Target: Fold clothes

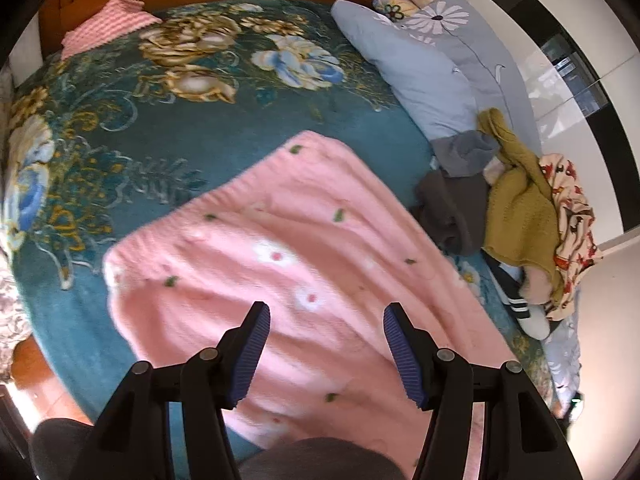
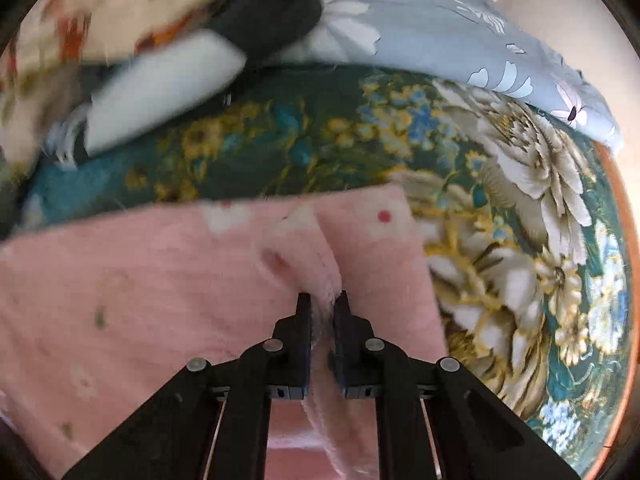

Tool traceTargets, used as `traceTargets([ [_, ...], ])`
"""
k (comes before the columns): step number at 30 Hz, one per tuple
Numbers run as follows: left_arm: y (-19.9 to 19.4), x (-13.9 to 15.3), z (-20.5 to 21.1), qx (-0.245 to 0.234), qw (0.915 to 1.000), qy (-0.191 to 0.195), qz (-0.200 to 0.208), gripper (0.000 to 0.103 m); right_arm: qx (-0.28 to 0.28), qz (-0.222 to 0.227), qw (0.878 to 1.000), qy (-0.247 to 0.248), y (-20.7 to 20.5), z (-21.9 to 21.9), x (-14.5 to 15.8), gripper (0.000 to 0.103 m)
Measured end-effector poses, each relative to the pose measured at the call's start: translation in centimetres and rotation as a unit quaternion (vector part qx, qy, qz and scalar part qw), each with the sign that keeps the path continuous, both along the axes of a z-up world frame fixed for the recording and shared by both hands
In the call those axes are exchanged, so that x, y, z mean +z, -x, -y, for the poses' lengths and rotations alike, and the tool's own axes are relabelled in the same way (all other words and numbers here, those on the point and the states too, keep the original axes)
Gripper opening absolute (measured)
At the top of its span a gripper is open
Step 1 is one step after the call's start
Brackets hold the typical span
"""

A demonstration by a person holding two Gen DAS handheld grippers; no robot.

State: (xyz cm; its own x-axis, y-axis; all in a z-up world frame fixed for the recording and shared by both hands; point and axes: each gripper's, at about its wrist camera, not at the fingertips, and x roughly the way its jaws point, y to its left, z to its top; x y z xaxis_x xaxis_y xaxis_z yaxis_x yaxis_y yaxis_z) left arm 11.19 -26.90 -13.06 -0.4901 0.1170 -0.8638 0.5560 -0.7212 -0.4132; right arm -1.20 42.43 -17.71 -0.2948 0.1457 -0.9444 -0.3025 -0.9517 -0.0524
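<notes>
The fold looks only begun: the right claw [image 2: 323, 300] is clamped on a raised pleat of the pink sweater [image 1: 280, 264]; the left claw [image 1: 326, 320] hangs just above the cloth, fingers wide apart and holding nothing; the sweater lies spread ahead of and beneath it on the blanket [image 1: 168, 128]. Next, probably, the left must pinch a matching edge so both lift together. The knit is fluffy and soft, dotted with white flowers and green leaves; the blanket is plush teal, floral; a crumpled clothes pile [image 1: 520, 208] sits off to the left claw's right.

Home bedroom, floral bedspread [image 1: 120, 128], pillows [image 1: 408, 68], heaped clothes [image 1: 520, 208]
</notes>
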Motion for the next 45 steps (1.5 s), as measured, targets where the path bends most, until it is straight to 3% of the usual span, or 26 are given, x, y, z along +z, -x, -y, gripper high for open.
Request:
traceTargets([
  [5,-1.2,-0.1,2.4,0.016,0.9997,0.016,0.011,0.063,-0.093,-0.054,0.994,-0.032,-1.4,-8.3,4.3,0.009],
  [10,-1.8,-1.5,4.6,0.042,0.9988,0.002,0.023,0.063,-0.171,-0.061,0.983,-0.005,-2.5,-13.2,4.5,0.01],
  [11,-1.9,-1.8,5.0,0.047,0.9986,0.0,0.026,0.063,-0.183,-0.062,0.981,-0.001,-2.7,-13.7,4.4,0.014],
  [14,-2.3,-2.6,6.3,0.062,0.9974,-0.007,0.035,0.063,-0.215,-0.065,0.974,-0.035,-3.8,-14.1,5.1,0.044],
  [16,-3.1,-2.7,7.2,0.069,0.9969,0.001,0.038,0.063,-0.231,-0.078,0.969,-0.028,-4.8,-14.7,5.7,0.046],
  [21,-6.2,-4.6,9.3,0.086,0.9952,0.001,0.048,0.063,-0.211,-0.118,0.97,0.021,-9.4,-13.0,7.1,0.046],
  [24,-7.7,-7.4,9.8,0.091,0.9931,-0.009,0.072,0.063,-0.198,-0.112,0.971,0.068,-14.4,-10.7,6.3,0.056],
  [28,-8.2,-10.5,10.2,0.095,0.9913,-0.039,0.083,0.063,-0.22,-0.074,0.966,0.115,-21.9,-8.6,4.1,0.056],
  [30,-8.0,-11.4,10.2,0.093,0.9916,-0.055,0.071,0.061,-0.256,-0.072,0.953,0.145,-25.6,-8.4,3.4,0.056],
  [35,-7.5,-11.9,10.2,0.097,0.9926,-0.05,0.053,0.059,-0.334,-0.056,0.913,0.226,-33.9,-7.9,1.1,0.057],
  [38,-7.4,-11.9,10.4,0.091,0.9933,-0.055,0.046,0.041,-0.362,-0.056,0.894,0.259,-36.6,-7.1,-0.3,0.057],
  [43,-7.6,-12.1,10.3,0.08,0.993,-0.08,0.033,0.035,-0.39,-0.065,0.87,0.296,-38.4,-4.4,-2.7,0.057],
  [45,-7.7,-12.2,10.2,0.081,0.9922,-0.089,0.03,0.027,-0.404,-0.077,0.863,0.292,-38.4,-3.6,-3.1,0.06],
])
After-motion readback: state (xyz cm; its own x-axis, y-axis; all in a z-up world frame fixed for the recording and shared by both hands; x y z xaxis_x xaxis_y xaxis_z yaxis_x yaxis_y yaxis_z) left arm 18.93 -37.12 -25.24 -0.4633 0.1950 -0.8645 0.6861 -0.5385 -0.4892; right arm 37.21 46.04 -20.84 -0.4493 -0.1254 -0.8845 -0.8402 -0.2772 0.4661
